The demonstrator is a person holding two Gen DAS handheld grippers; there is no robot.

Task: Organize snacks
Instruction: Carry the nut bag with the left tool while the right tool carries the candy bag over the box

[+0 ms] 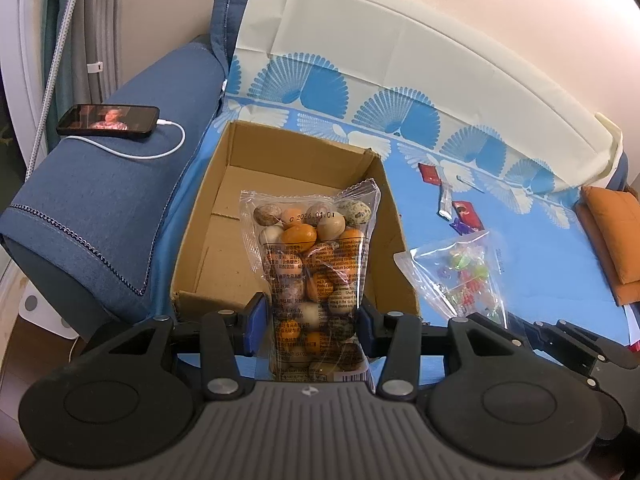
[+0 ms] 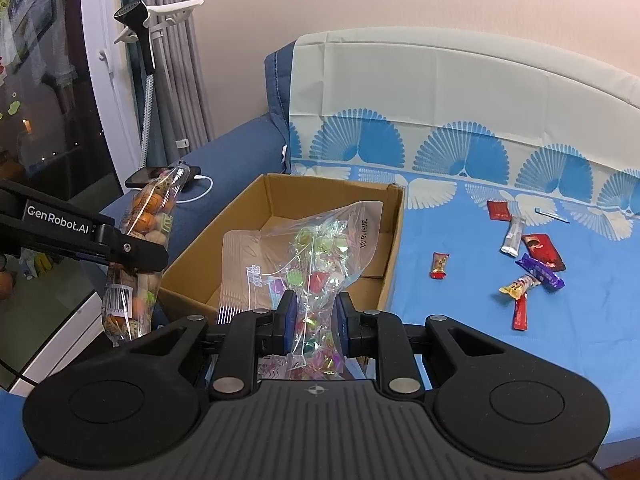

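- Our left gripper [image 1: 312,320] is clamped on a clear bag of speckled, egg-shaped coated nuts [image 1: 316,264]. It pinches the bag low on its body, so the bag stands upright over the near wall of an open cardboard box [image 1: 192,256].
- Our right gripper [image 2: 314,322] squeezes the narrow waist of a clear bag of foil-wrapped candies [image 2: 316,256]. The soft plastic bunches between the blue pads, and the top flares out above them.
- Both bags hang at the near edge of the box, whose floor looks bare. We judge that the bulky bags are meant to go in first.
- The box sits on a blue sheet with white fan shapes [image 2: 460,360], pushed close beside the blue sofa arm [image 1: 100,208], which probably keeps it from sliding.
- Small loose snacks, among them a red packet [image 2: 498,210], a silver stick [image 2: 513,236] and a purple wrapper [image 2: 540,272], lie scattered on the sheet well apart from the box, not yet gathered.
- A phone [image 1: 108,120] charges on the sofa arm.
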